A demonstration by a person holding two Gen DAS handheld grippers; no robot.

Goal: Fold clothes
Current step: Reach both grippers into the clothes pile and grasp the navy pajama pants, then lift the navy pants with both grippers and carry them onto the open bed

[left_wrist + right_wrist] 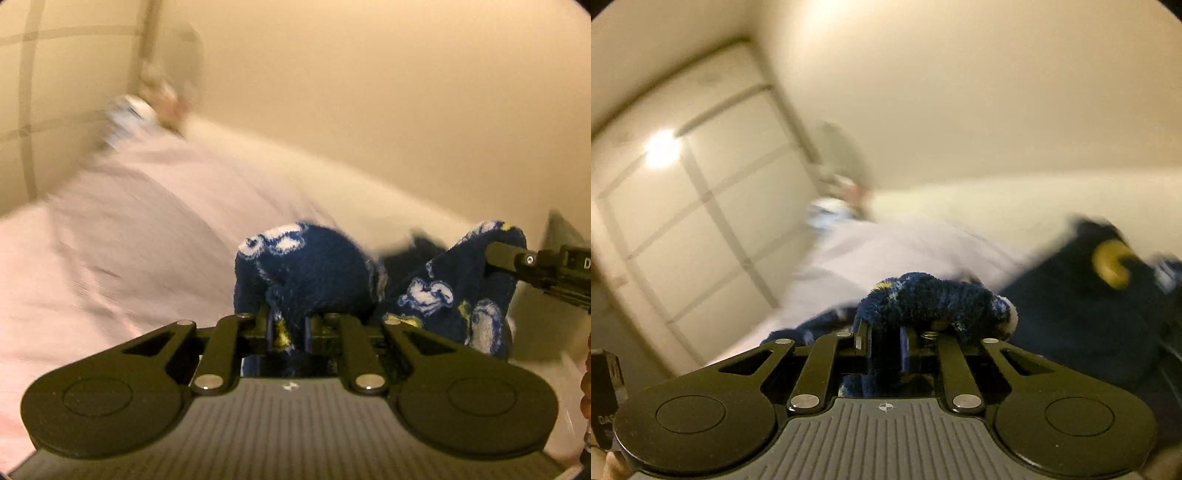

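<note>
Claws: two, both clamped on one blue fleece garment (310, 266) with white and yellow print. Left claw (290, 328) pinches one bunched edge, right claw (886, 339) another; the garment hangs between them above the bed (110, 236). One dark item (1082, 295) lies right. Background blurred.

Both grippers look like the same build. The left gripper (290, 328) has matte black linkage arms ending in big round discs, silver rivets at the pivots, and a ribbed grey body with a tiny white crosshair mark. The right gripper (886, 341) has the same black arms, shiny rivets, grey ribbing and crosshair.
</note>
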